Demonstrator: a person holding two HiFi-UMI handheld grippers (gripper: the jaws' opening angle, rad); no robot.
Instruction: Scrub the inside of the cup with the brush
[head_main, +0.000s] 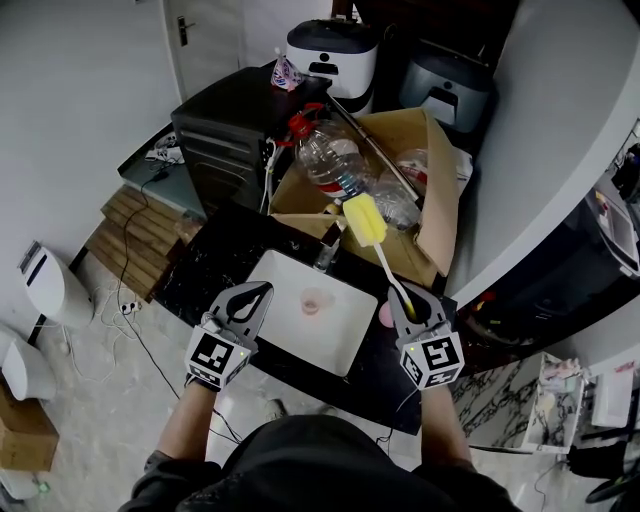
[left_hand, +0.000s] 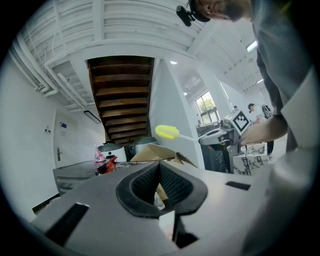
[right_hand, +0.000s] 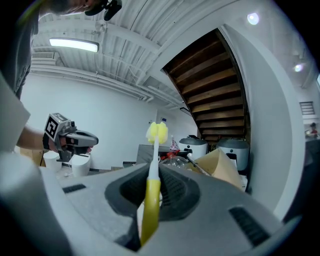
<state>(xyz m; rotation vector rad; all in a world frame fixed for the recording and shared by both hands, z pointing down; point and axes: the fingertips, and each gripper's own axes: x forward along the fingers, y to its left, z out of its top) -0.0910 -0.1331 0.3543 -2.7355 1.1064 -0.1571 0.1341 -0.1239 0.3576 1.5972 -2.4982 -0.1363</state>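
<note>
Over the black table, the right gripper is clamping the yellow handle of the brush. The white shaft is slanting up and away from the jaws to a yellow sponge head, which is hanging near a cardboard box holding plastic bottles. The left gripper is hovering alongside with its jaws pressed together and nothing between them. Between the two grippers a white tray is lying on the table. A small pinkish cup is sitting on it, apart from both grippers and the brush; whether it is standing upright is unclear.
</note>
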